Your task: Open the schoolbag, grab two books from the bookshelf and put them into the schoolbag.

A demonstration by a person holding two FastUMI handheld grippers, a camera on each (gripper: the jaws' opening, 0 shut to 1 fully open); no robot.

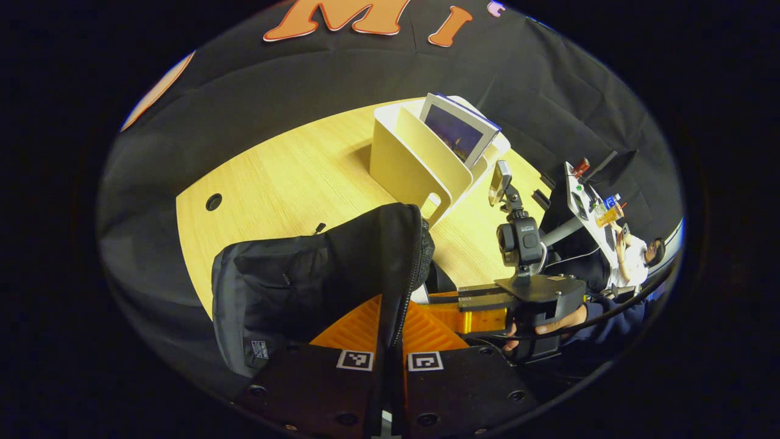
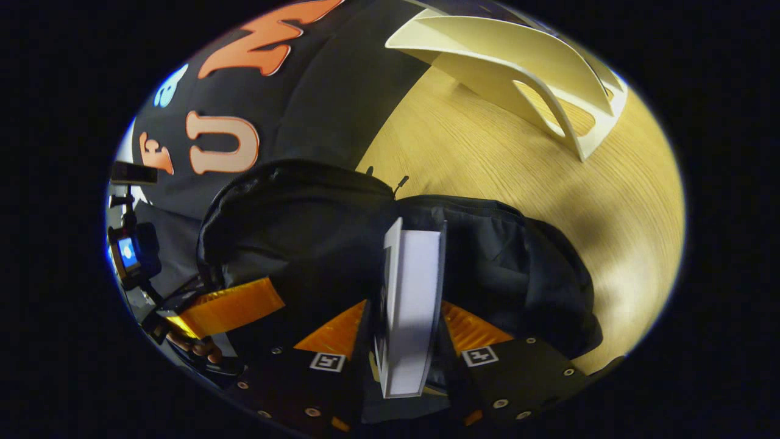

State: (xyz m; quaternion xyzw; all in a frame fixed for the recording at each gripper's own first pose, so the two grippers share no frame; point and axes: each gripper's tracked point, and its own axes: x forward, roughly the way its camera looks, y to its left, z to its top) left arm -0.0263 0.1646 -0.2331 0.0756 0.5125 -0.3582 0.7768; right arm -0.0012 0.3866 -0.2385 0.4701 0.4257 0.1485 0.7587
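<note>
Matt black cloth schoolbag, smooth cream plastic bookshelf, pale wood-grain table.

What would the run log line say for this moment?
left gripper: shut on black fabric schoolbag flap | right gripper: shut on white-paged book over bag opening | cream bookshelf: one book left

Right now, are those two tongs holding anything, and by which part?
Yes. The right tongs clamp a book by its near end, over the schoolbag. The left tongs pinch the schoolbag's flap at its zipped edge.
</note>
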